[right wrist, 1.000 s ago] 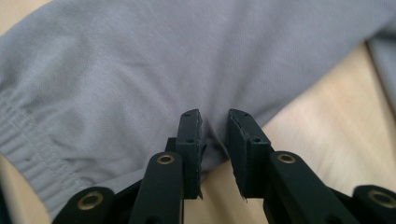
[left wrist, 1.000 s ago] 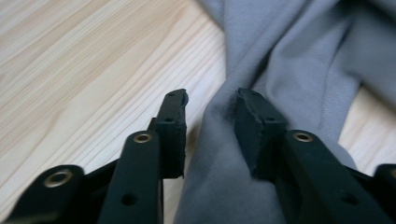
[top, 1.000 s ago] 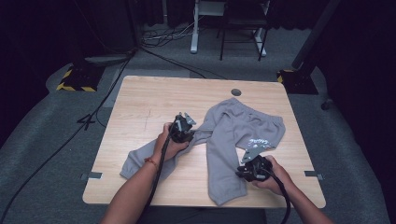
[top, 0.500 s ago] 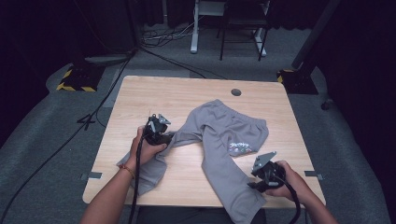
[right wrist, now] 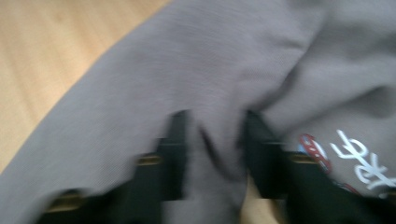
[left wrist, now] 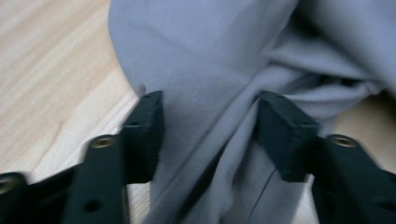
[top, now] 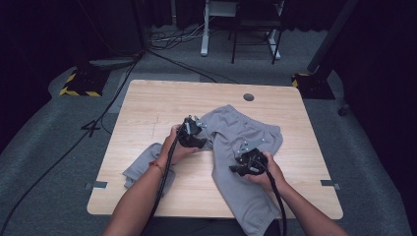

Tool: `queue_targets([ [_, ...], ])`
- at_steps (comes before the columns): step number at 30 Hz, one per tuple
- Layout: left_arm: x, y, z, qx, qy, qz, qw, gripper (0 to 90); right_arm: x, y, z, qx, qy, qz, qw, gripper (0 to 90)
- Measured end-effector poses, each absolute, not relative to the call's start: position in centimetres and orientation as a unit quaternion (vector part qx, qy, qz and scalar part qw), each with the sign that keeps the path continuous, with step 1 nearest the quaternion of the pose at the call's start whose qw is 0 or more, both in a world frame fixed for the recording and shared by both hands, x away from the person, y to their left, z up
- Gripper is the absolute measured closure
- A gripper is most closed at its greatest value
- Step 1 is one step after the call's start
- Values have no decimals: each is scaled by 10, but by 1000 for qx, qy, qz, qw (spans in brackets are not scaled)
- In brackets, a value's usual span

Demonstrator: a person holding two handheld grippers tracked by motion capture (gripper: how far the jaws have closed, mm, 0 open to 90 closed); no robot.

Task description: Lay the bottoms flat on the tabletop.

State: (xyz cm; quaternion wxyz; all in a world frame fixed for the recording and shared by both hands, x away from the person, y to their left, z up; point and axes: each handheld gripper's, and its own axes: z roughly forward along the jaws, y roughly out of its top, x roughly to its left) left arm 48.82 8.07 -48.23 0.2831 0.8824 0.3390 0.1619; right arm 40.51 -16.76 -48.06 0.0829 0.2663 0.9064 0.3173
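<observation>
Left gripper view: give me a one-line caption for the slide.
Left gripper straddling a bunched fold of grey sweatpants on the wooden table, jaws apart.

**Count on the worktop**

One worktop (top: 147, 103) carries one pair of grey sweatpants (top: 255, 135). Two tongs work on it: one left tongs (top: 196, 129) and one right tongs (top: 244, 156). Two hands hold them.

Both forearms come in from the near edge of the table (top: 147, 98). Left gripper (top: 193, 132) sits near table centre, jaws apart & just been opening (cloth between them). Right gripper (top: 250, 158) is nearer the front-right, jaws just been closing, cloth bunched between them.
</observation>
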Motion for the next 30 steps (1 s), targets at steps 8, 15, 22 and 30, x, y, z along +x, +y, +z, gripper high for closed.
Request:
queue_targets([
  [8,496,104,-485,864,382,211,252,857,385,-195,-459,232,919,302,101,887],
  [15,512,128,-482,819,472,212,250,874,420,-253,-441,325,887,261,199,889],
  [22,522,128,-478,807,501,177,257,827,469,-294,-438,408,842,222,273,889],
  [30,511,117,-474,870,407,126,248,660,476,-314,-441,436,817,264,270,649],
])
